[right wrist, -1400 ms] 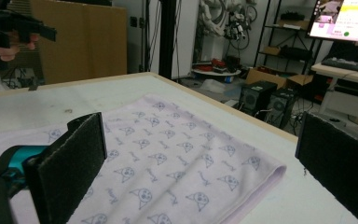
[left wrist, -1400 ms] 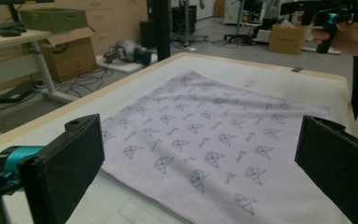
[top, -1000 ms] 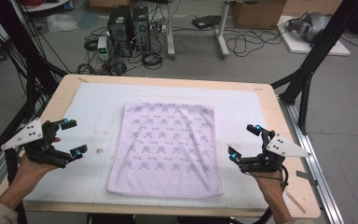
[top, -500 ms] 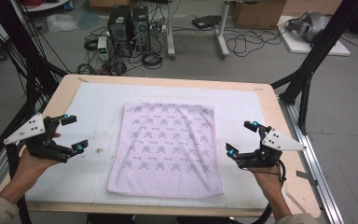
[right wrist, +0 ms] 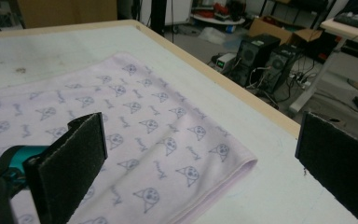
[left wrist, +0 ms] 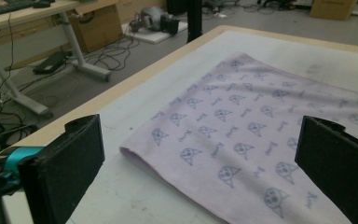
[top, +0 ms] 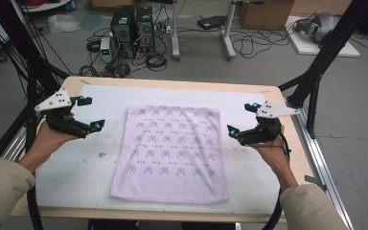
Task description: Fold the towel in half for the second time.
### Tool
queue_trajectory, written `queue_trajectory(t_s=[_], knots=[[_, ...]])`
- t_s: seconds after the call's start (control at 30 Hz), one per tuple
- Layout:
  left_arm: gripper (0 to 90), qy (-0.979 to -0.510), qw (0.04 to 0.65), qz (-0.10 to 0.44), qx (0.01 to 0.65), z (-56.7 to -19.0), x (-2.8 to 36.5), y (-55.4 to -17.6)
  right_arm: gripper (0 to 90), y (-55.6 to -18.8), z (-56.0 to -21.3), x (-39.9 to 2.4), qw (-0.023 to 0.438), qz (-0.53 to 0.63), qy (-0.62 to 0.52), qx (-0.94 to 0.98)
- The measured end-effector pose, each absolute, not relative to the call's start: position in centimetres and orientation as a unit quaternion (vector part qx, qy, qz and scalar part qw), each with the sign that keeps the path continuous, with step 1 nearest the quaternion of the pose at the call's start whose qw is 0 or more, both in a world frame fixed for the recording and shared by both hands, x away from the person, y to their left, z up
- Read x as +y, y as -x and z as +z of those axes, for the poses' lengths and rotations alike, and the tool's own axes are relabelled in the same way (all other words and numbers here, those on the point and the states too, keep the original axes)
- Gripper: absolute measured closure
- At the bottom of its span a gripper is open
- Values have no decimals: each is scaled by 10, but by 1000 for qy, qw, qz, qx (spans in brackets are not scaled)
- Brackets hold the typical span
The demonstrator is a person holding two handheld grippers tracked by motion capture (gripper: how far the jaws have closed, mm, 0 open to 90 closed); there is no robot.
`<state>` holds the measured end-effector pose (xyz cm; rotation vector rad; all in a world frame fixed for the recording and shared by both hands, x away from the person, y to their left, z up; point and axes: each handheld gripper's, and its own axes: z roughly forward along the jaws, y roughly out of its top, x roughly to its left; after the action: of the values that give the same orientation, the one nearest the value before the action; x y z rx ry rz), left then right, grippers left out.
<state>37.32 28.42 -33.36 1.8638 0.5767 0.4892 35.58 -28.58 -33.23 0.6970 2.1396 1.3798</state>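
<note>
A pale lilac towel (top: pixel 170 148) lies flat in the middle of the bench (top: pixel 172 85), spread out to its full rectangle with its long sides running away from the person. It is printed with rows of small dark figures, something like little cat faces alternating with bone shapes; I can read no words, brand or label on it, and nothing else on the bench carries legible writing.

The left tool (top: pixel 87 114) hovers above the white cover just off the towel's left edge, toward the far corner. Its jaws stand wide apart with nothing between them; in the left gripper view the far left corner of the towel (left wrist: pixel 261 140) lies ahead, framed by the two black pads (left wrist: pixel 67 163). The right tool (top: pixel 243 118) mirrors it off the right edge, also spread and empty, and the right gripper view looks down on the towel's far right corner (right wrist: pixel 168 154), where the hem rolls over slightly.

By my reading, the work on the towel has not yet begun. The cloth is unfolded and unwrinkled, neither tool touches it, and both are lined up beside the two far corners as if for a grasp. Judging by that, everything is left: pinching the corners, lifting them, and whatever fold or move is meant to come of it.

Beyond the bench, computer towers (top: pixel 133 24) and loose cables sit on the floor.
</note>
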Motion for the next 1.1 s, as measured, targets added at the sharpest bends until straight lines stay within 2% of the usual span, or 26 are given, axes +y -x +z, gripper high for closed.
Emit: queue_trajectory(t_s=[0.43, 0.8, 1.1], knots=[[18, -821, 465, 172, 283, -329, 270, -438, 16, -436, -323, -272, 207, 401, -279, 848], [18, -861, 386, 135, 303, -336, 247, -493, 48, -495, -325, -261, 201, 302, -281, 889], [18, -862, 374, 131, 317, -342, 229, -519, 72, -526, -339, -244, 175, 270, -308, 895]])
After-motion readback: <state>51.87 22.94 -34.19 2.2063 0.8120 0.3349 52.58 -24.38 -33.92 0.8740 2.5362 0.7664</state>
